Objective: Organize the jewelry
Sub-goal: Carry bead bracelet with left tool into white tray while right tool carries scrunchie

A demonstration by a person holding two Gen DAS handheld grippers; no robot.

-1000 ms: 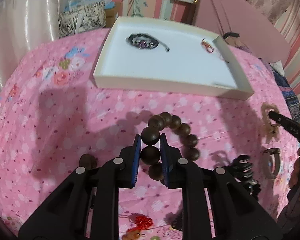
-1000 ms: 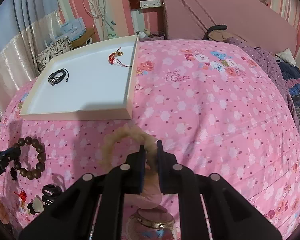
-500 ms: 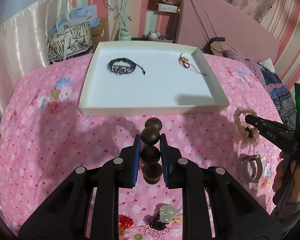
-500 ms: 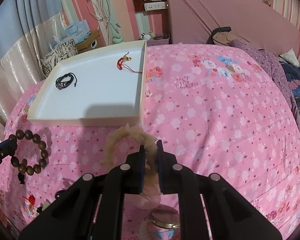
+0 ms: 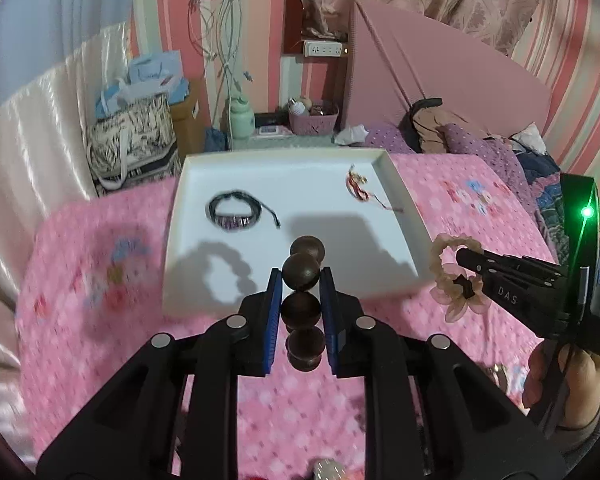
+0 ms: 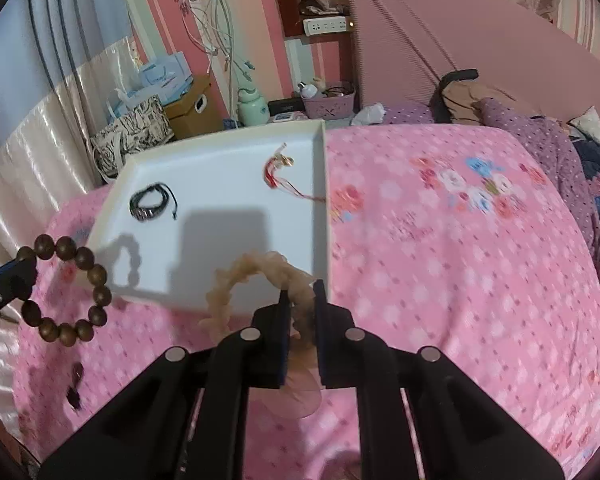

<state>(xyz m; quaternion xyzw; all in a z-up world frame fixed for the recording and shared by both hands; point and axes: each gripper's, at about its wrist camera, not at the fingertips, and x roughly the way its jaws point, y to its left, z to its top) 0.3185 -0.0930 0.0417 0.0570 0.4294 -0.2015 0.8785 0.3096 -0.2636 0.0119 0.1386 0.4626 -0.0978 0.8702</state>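
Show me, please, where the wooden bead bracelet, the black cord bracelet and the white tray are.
wooden bead bracelet (image 6: 100, 295): right wrist view, on a bead at the loop's right side.
black cord bracelet (image 5: 236, 211): left wrist view, on its coiled band.
white tray (image 5: 400, 194): left wrist view, on its right wall.

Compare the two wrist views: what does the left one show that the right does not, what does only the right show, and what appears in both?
Only the left view: the right gripper from outside, with the hand holding it.

Only the right view: the wooden bead bracelet as a full ring; the left sees it edge-on.

Both: the white tray, the black bracelet, the red cord charm and the peach scrunchie.
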